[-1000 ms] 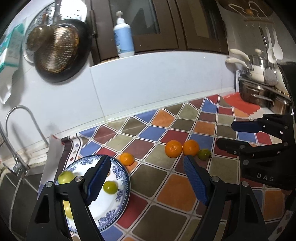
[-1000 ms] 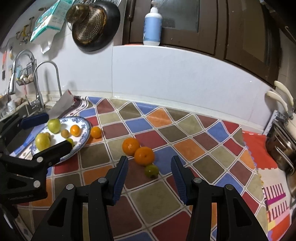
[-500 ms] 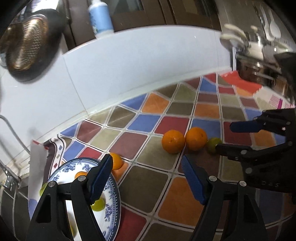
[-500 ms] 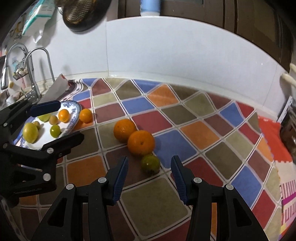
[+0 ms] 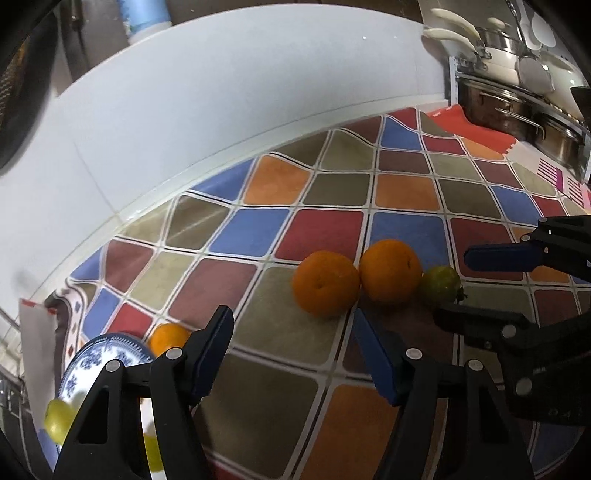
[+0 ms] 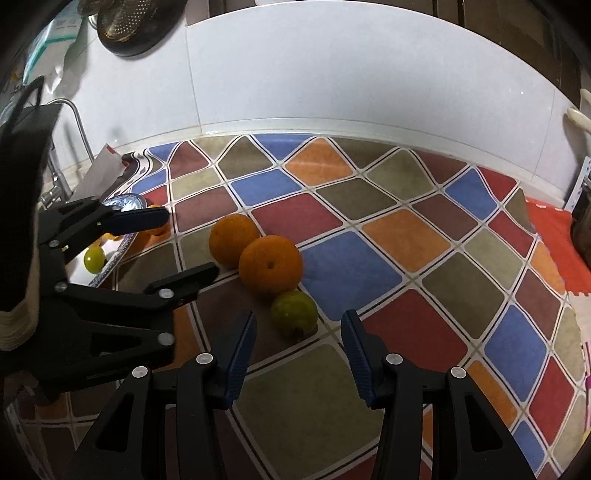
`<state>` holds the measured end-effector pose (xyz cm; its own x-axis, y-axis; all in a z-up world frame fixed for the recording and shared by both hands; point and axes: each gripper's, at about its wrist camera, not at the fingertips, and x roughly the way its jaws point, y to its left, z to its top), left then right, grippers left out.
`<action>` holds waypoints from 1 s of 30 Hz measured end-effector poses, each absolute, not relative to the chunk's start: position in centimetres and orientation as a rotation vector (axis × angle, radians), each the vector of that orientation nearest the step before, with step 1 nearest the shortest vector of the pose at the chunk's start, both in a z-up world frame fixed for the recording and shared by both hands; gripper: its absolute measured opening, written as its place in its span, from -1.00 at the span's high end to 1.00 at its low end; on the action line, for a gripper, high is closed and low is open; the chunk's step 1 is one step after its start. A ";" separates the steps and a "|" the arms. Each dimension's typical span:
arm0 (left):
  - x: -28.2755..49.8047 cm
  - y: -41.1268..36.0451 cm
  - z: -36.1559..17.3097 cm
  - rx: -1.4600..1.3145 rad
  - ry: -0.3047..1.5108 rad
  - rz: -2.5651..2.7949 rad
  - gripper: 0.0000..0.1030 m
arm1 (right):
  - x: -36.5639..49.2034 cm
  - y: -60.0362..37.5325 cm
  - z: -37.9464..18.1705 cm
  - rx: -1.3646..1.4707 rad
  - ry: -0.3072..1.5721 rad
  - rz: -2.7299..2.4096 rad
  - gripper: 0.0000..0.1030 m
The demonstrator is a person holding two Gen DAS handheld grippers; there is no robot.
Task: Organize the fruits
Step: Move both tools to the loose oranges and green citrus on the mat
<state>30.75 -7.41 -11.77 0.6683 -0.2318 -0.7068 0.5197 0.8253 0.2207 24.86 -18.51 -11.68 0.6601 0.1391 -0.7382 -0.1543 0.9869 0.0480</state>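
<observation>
Two oranges lie side by side on the chequered mat, the left one [image 5: 325, 283] [image 6: 233, 239] and the right one [image 5: 390, 270] [image 6: 270, 264], with a small green fruit [image 5: 441, 283] [image 6: 294, 313] touching the right one. My left gripper [image 5: 295, 334] [image 6: 177, 245] is open and empty, just short of the left orange. My right gripper [image 6: 297, 345] [image 5: 480, 286] is open and empty, its jaws either side of the green fruit. A blue-patterned plate [image 5: 107, 356] [image 6: 123, 202] at the left holds green fruits [image 5: 59, 415] [image 6: 93, 258]; a small orange [image 5: 169, 339] lies against its rim.
A white tiled wall [image 6: 332, 74] bounds the counter behind the mat. Steel pots [image 5: 517, 110] stand at the far right on an orange mat [image 6: 554, 236]. A tap [image 6: 70, 125] and sink lie left of the plate. A colander [image 6: 140, 22] hangs on the wall.
Both grippers have moved forward and down toward the fruit cluster, which now looks much larger. The right jaws now flank the green fruit. Both stay open; no fruit has moved.
</observation>
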 end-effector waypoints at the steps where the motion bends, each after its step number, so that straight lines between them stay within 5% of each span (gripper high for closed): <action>1: 31.0 -7.5 -11.8 0.428 0.729 -0.444 -0.27 | 24.9 -18.5 -11.7 -0.015 0.834 0.166 0.06; 10: 32.0 -8.3 -11.7 0.423 0.719 -0.480 -0.22 | 25.5 -18.8 -12.1 0.017 0.852 0.166 0.24; 17: 32.9 -8.9 -11.8 0.414 0.725 -0.505 0.19 | 25.7 -18.8 -12.4 0.032 0.863 0.178 0.42; 30: 31.4 -7.5 -11.0 0.330 0.758 -0.468 0.20 | 25.3 -18.9 -11.6 0.030 0.834 0.172 0.43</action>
<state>31.38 -7.53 -11.01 0.6317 -0.2847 -0.7210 0.5171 0.8477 0.1183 25.33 -18.86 -11.57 0.6586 0.1640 -0.7344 -0.1402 0.9856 0.0944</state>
